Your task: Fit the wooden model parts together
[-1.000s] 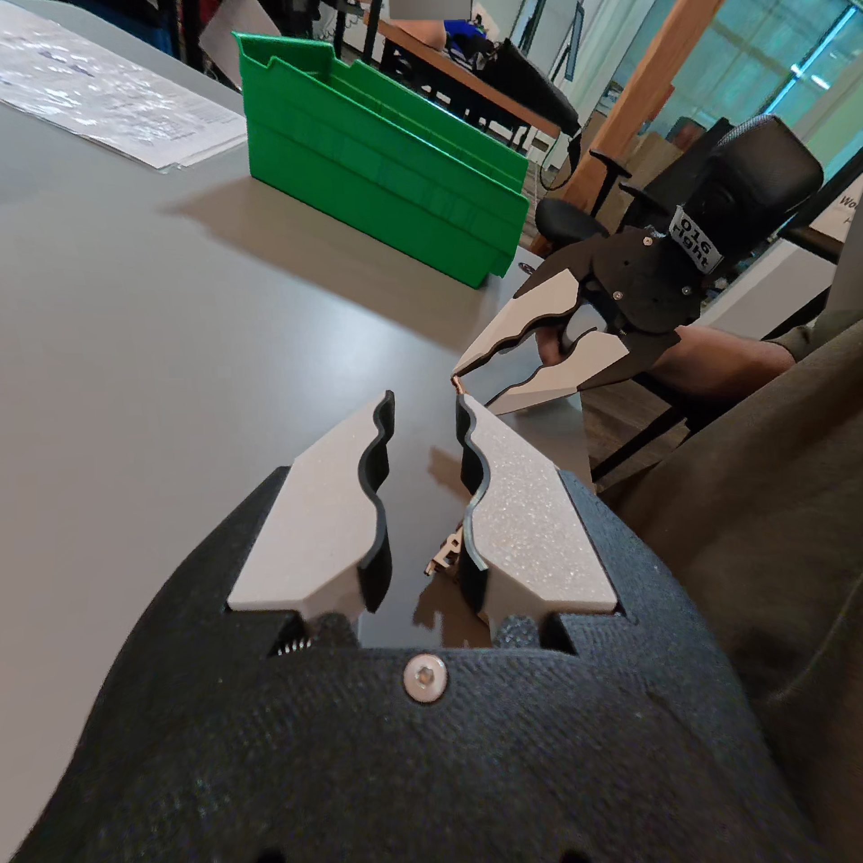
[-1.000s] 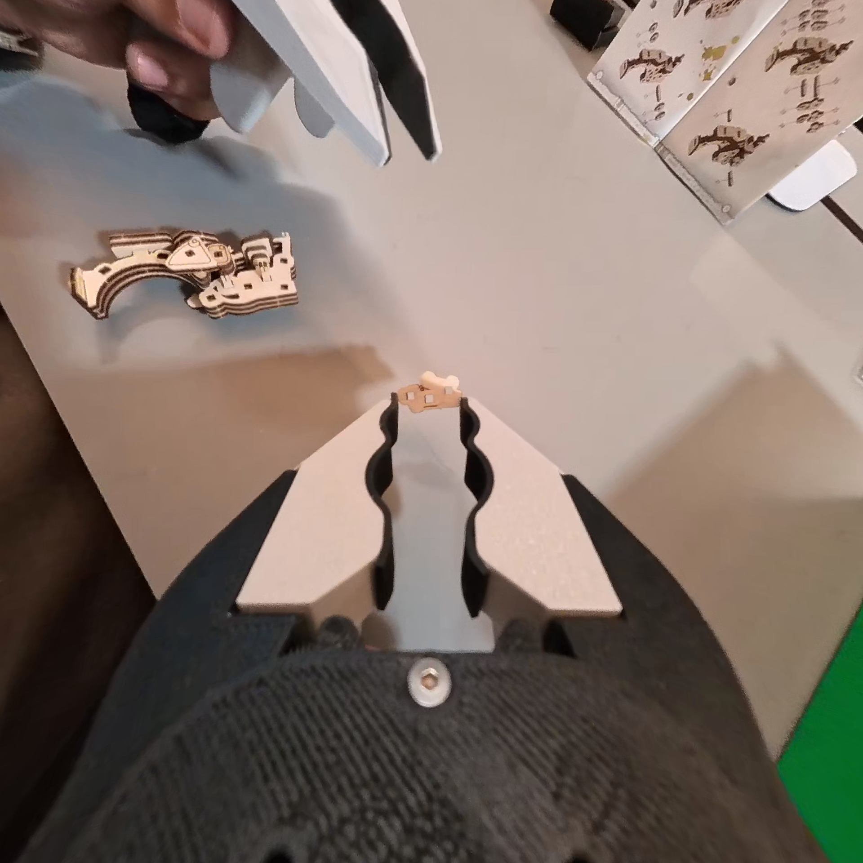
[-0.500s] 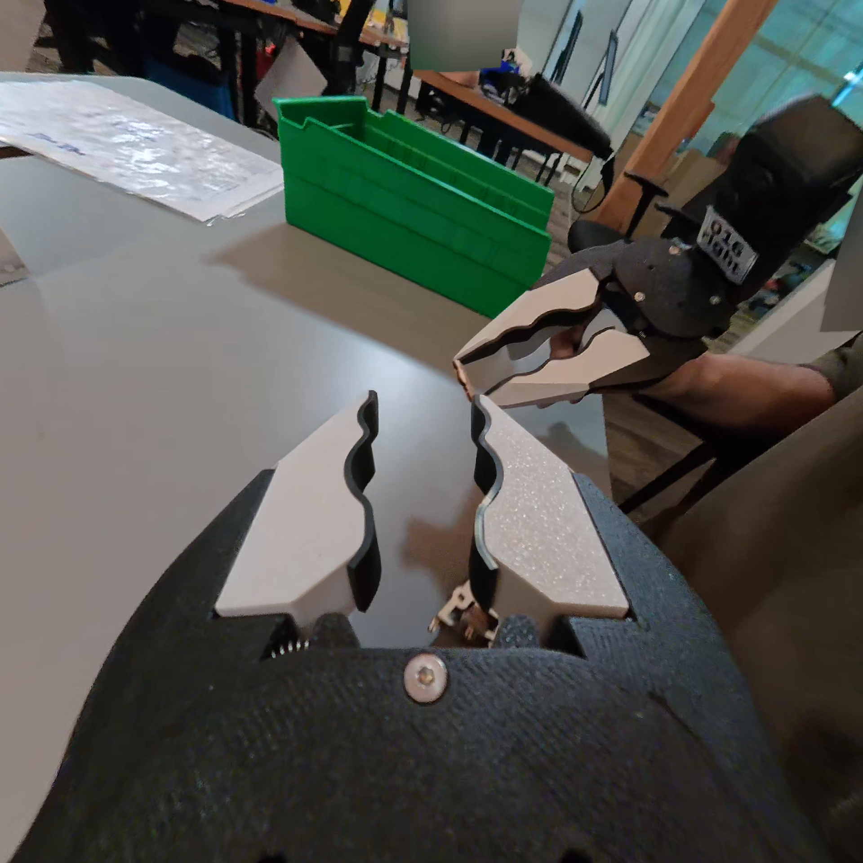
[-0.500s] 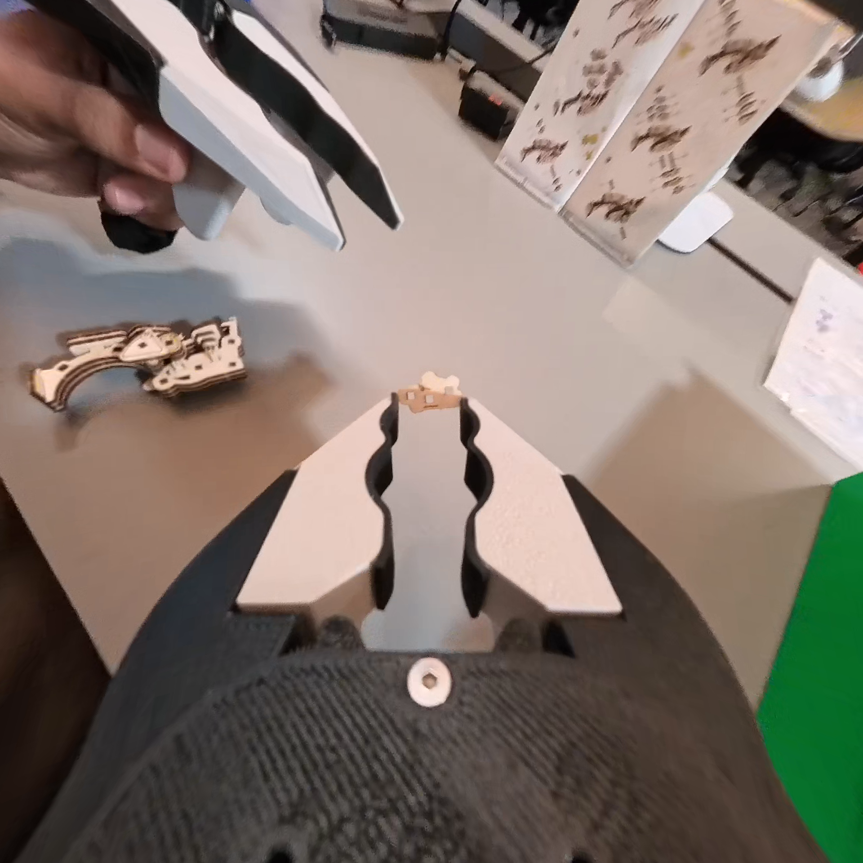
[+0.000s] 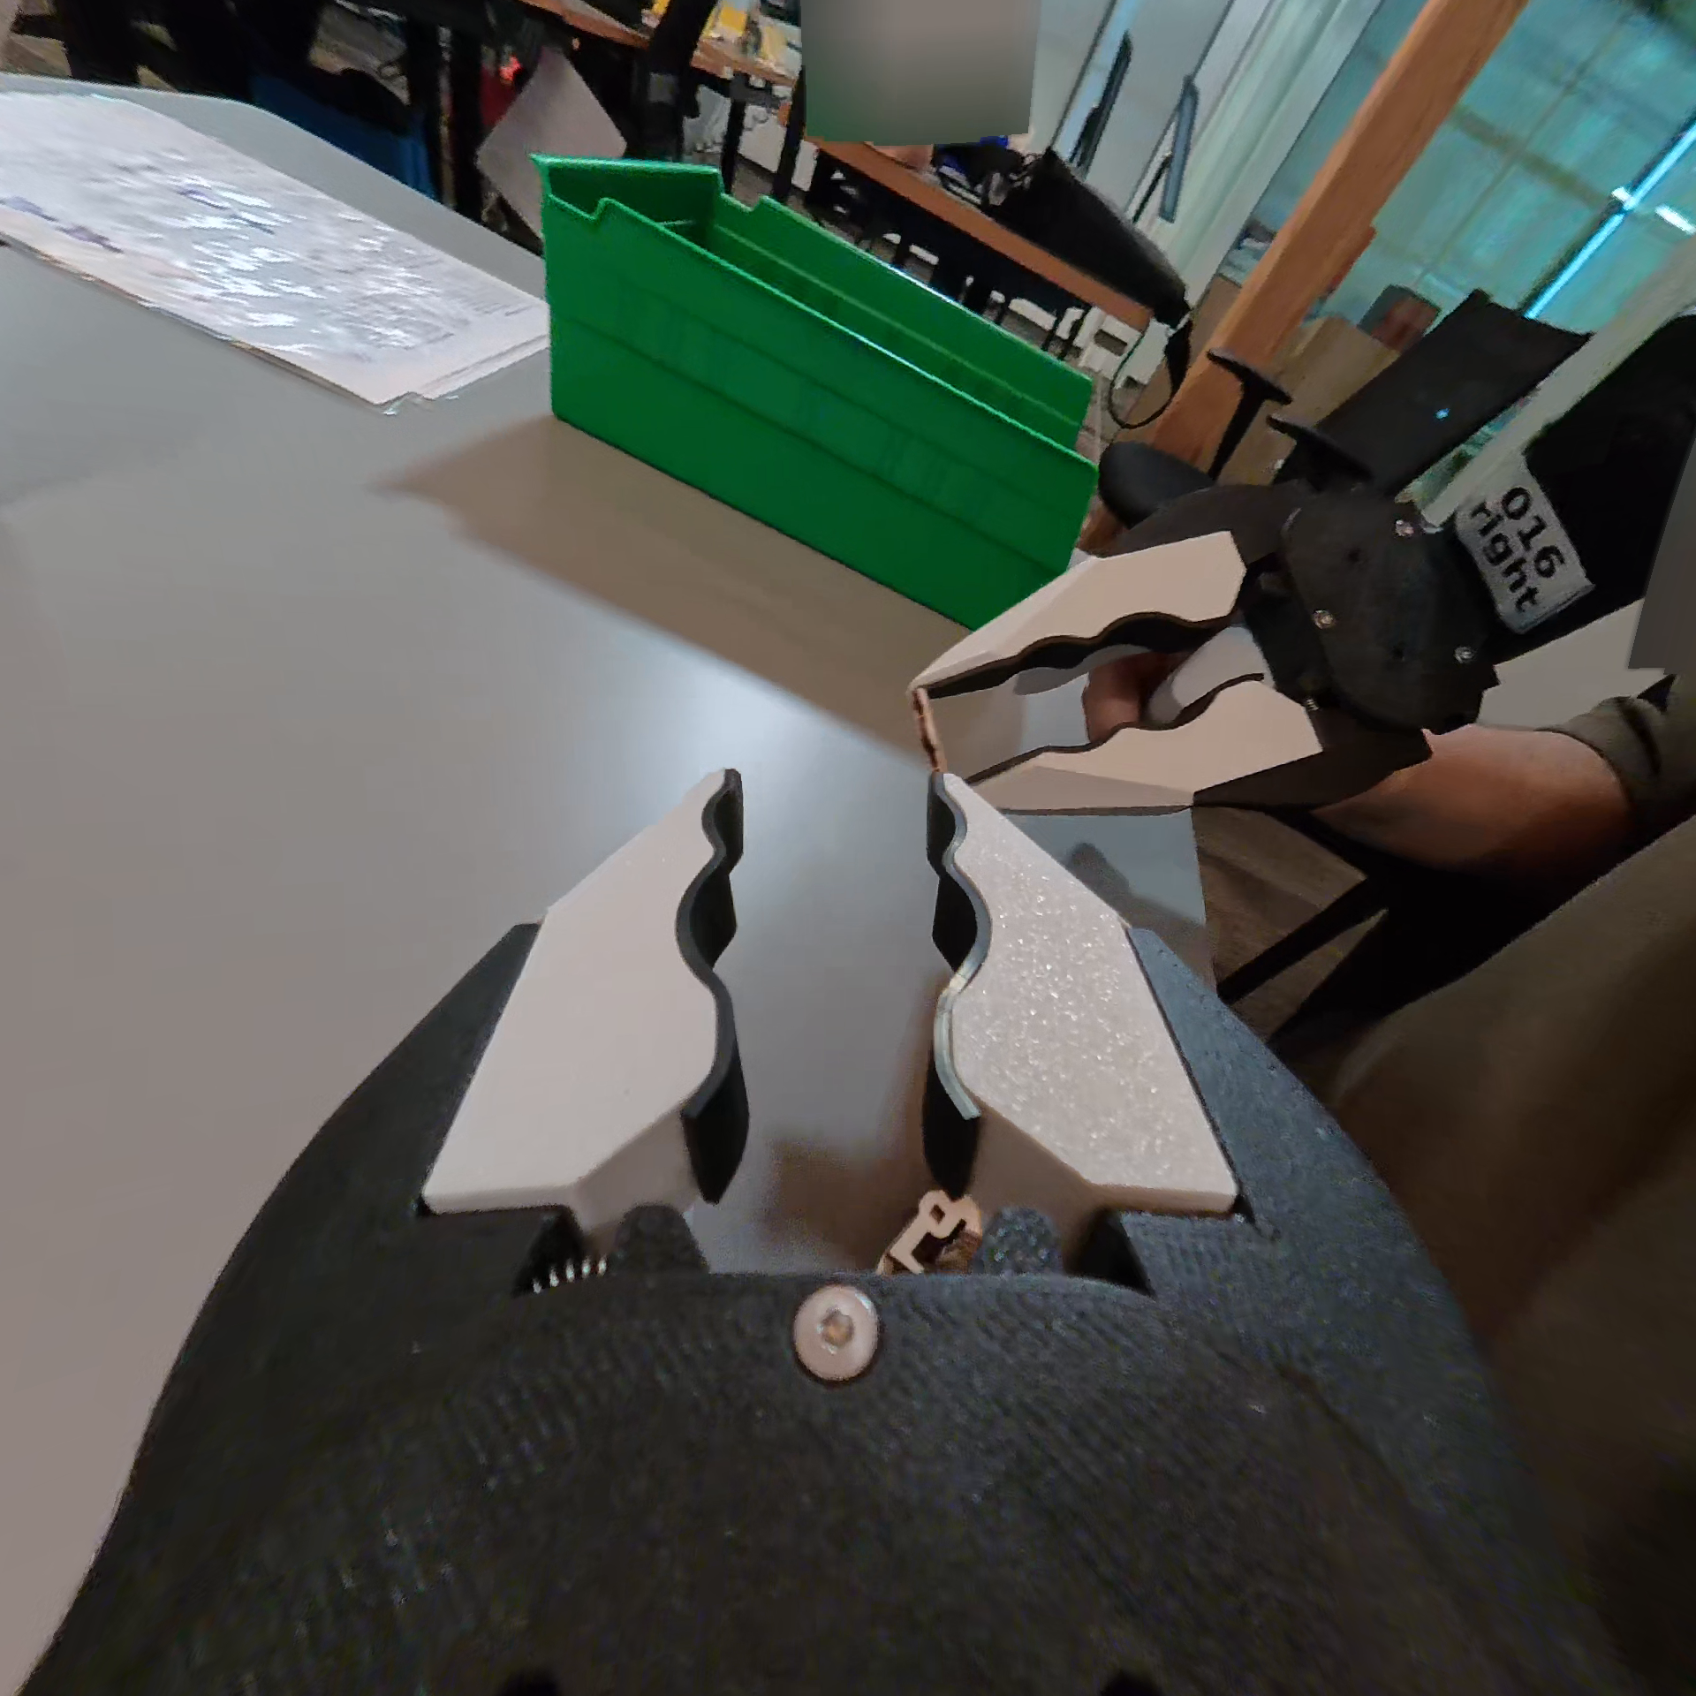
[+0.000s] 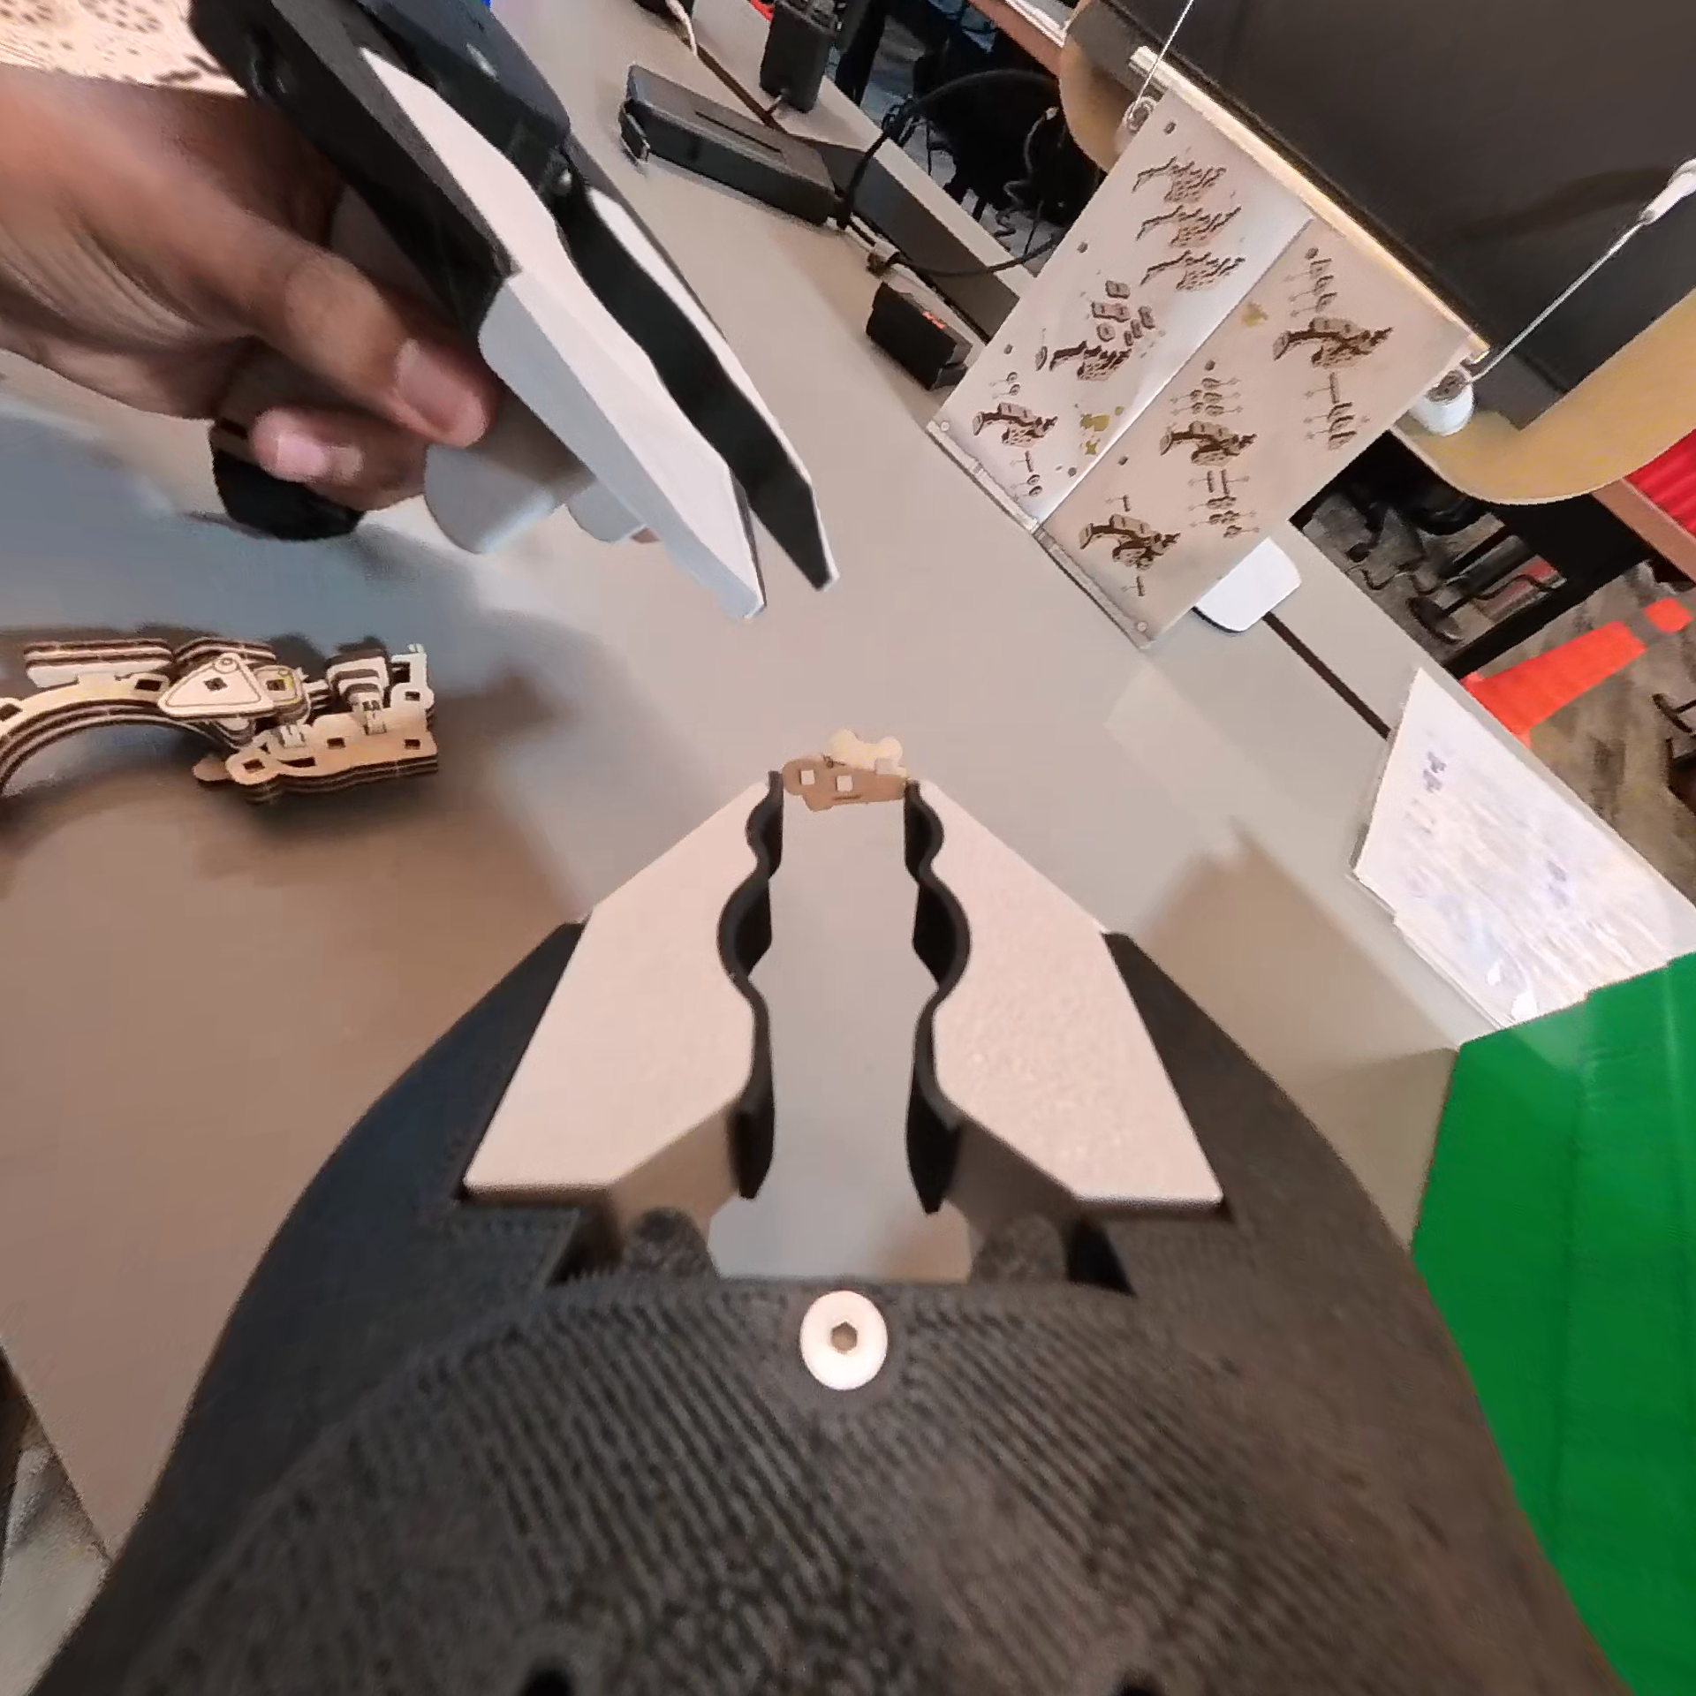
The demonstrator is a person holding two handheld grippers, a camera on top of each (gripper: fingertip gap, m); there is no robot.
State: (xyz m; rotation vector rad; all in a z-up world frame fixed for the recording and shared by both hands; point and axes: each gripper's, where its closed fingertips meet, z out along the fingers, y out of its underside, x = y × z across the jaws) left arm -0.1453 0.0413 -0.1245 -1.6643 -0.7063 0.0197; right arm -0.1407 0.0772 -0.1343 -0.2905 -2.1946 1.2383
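My right gripper is shut on a small flat wooden piece with square holes, pinched at its fingertips above the table. A pale knob-shaped bit pokes out behind it. The partly built wooden model lies on the grey table to the left. My left gripper is open and empty, held above the table. It also shows in the right wrist view, above and just right of the model. The right gripper hovers just right of my left fingertips. A bit of the model peeks out under my left gripper.
A green bin stands at the table's far side, with papers to its left. An upright instruction sheet stand and a black power strip are at the other end. A black chair and a sleeved forearm are off the table edge. About 5 cm separates my left fingertips from my right.
My left jaws have opened wider and the left gripper has tilted up, with the model slipping lower under it. The right gripper has kept its hold on the small piece.
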